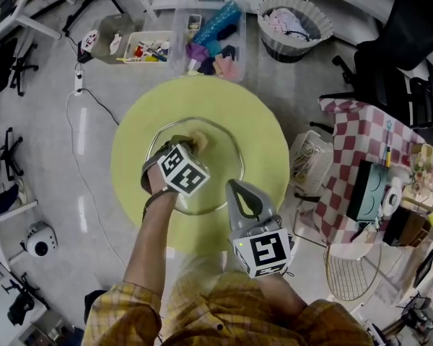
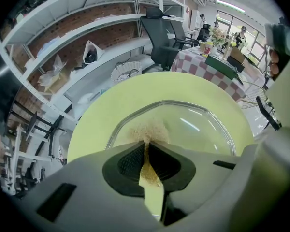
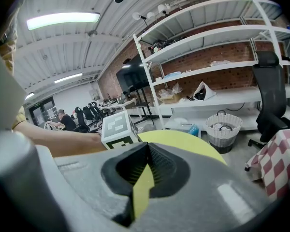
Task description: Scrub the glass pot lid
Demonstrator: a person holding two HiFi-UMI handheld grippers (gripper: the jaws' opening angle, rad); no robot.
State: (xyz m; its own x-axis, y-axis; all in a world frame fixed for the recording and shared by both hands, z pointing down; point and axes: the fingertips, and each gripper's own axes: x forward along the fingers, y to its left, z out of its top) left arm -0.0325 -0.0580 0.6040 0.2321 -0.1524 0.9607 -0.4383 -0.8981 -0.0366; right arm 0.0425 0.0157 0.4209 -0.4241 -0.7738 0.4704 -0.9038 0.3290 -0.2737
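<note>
Lid lies flat mid-desk, dome up. Left gripper is over the lid's far-left part, jaws clamped on a tan sponge, and the sponge is pressed onto the glass. Right gripper sits at the lid's near-right rim, jaws together with nothing between them. Can't tell if it touches the lid. Bins are on the floor beyond the desk.

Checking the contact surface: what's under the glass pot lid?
Through the clear glass pot lid only the round yellow-green table shows. The left gripper, shut on a tan scrub sponge at the lid's rim, hides the part beneath it in the head view.
</note>
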